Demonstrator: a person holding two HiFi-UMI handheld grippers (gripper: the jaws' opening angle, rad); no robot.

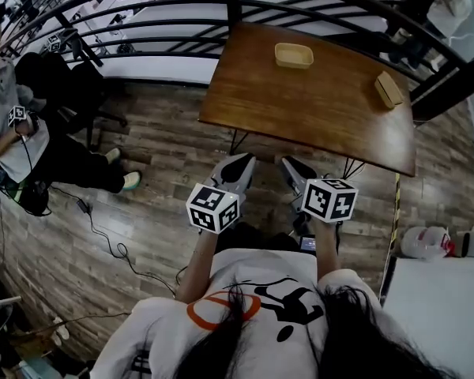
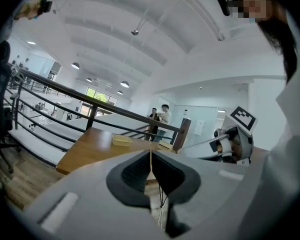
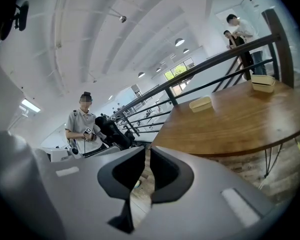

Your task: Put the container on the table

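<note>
You hold both grippers low in front of your body, over the wood floor, short of the near edge of the table. The left gripper has its jaws pressed together with nothing between them; in the left gripper view only a thin seam shows at the left gripper's pads. The right gripper sits just beside it on the right, jaws drawn in to a narrow slit, empty; the right gripper view shows floor through that slit. The open container rests on the table near its far edge, well apart from both grippers; it also shows in the gripper views. A second container lies at the table's right edge, tilted to the edge line, apart from the first. Neither gripper touches either one. A black railing runs behind the table on the far side. A seated person is at far left, on the floor level, with cables trailing nearby.
</note>
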